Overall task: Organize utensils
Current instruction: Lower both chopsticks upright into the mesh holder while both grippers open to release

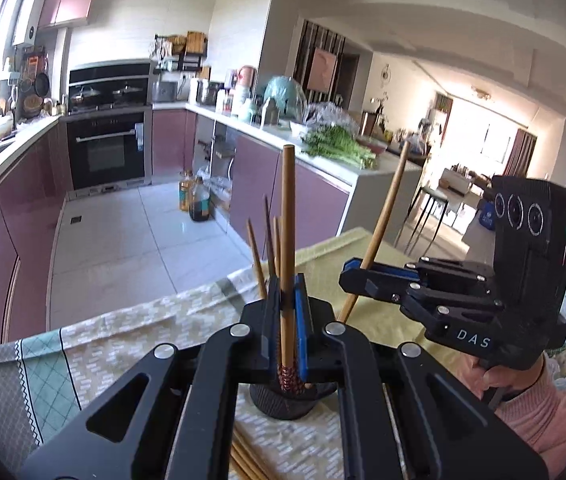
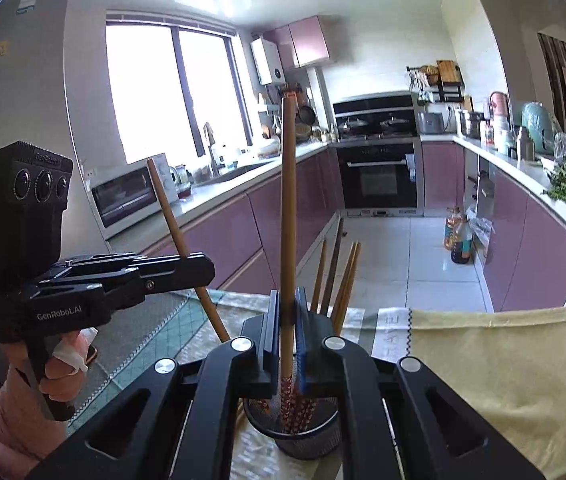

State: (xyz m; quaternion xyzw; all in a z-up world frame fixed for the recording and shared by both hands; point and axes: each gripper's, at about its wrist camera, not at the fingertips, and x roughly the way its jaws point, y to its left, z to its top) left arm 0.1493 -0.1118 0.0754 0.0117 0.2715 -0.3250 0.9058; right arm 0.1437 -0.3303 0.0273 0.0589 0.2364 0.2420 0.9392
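Left wrist view: your left gripper [image 1: 287, 312] is clamped on a single wooden chopstick [image 1: 287, 240], which stands nearly upright between the blue pads. Directly beneath the fingers sits a dark mesh holder [image 1: 283, 402] on the patterned cloth [image 1: 115, 340]; the chopstick's patterned lower end hangs at its mouth, and whether it touches the holder cannot be told. More chopsticks [image 1: 261, 256] rise just behind the fingers. Loose chopsticks [image 1: 243, 456] lie flat on the cloth below your gripper's frame. To the right and slightly ahead, your right gripper [image 1: 357, 270] grips a second chopstick [image 1: 383, 224], tilted with its top leaning right.

Right wrist view: your right gripper [image 2: 287, 312] is closed on one chopstick [image 2: 287, 208], held upright, its patterned end down inside the mesh holder [image 2: 307, 440] beneath the fingers. Other chopsticks [image 2: 343, 280] stand in the holder just beyond the fingers. To the left, your left gripper [image 2: 203, 266] holds its chopstick [image 2: 171, 212] at a slant
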